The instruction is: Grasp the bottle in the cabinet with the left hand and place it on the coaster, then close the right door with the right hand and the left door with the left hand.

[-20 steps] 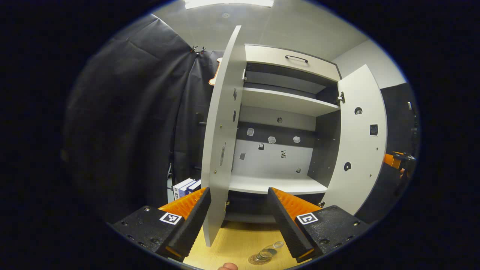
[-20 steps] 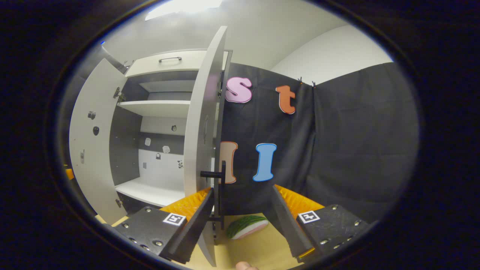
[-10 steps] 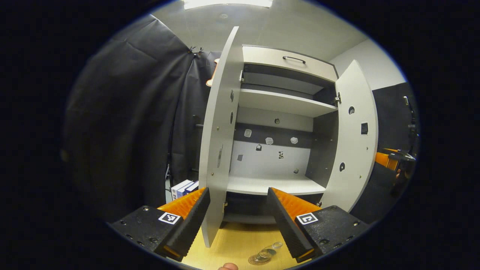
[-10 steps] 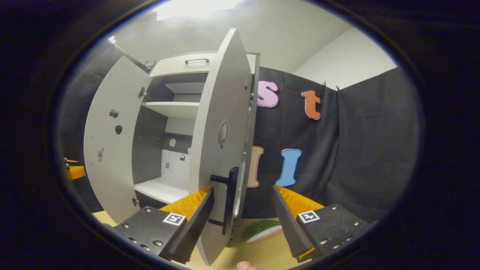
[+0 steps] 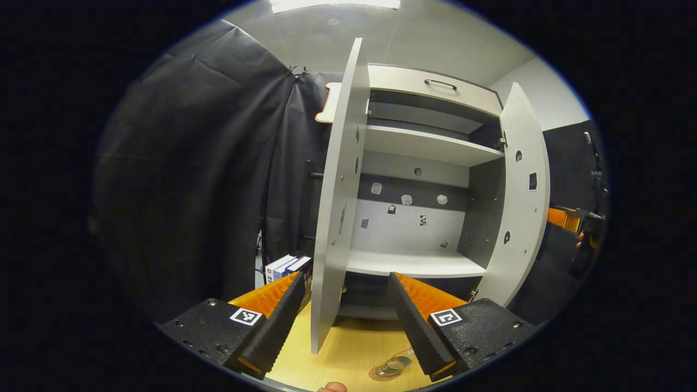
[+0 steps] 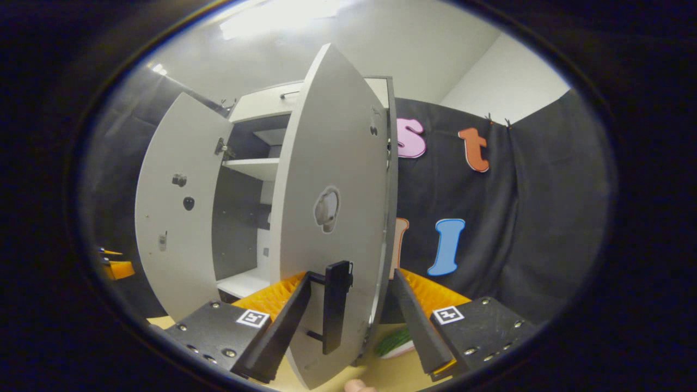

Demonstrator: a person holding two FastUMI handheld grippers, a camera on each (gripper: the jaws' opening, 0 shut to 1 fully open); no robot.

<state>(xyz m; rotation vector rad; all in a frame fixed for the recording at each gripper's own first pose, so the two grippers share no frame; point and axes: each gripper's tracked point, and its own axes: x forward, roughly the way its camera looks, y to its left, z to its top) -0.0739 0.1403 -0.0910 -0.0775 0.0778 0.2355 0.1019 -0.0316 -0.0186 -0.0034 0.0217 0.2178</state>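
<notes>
The bottle (image 5: 396,365) is sitting on the coaster (image 5: 381,373) on the desk (image 5: 348,348), before the cabinet (image 5: 419,218), whose left door (image 5: 340,207) and right door (image 5: 520,201) are standing open.

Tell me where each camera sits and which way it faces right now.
Left gripper view: rides the left tool, low over the table, facing into the open cabinet past the left door's edge; its own fingers and a fingertip show.
Right gripper view: rides the right tool, facing the right door's outside and handle; own fingers show.
Shared: both doors, the cabinet shelves.
</notes>
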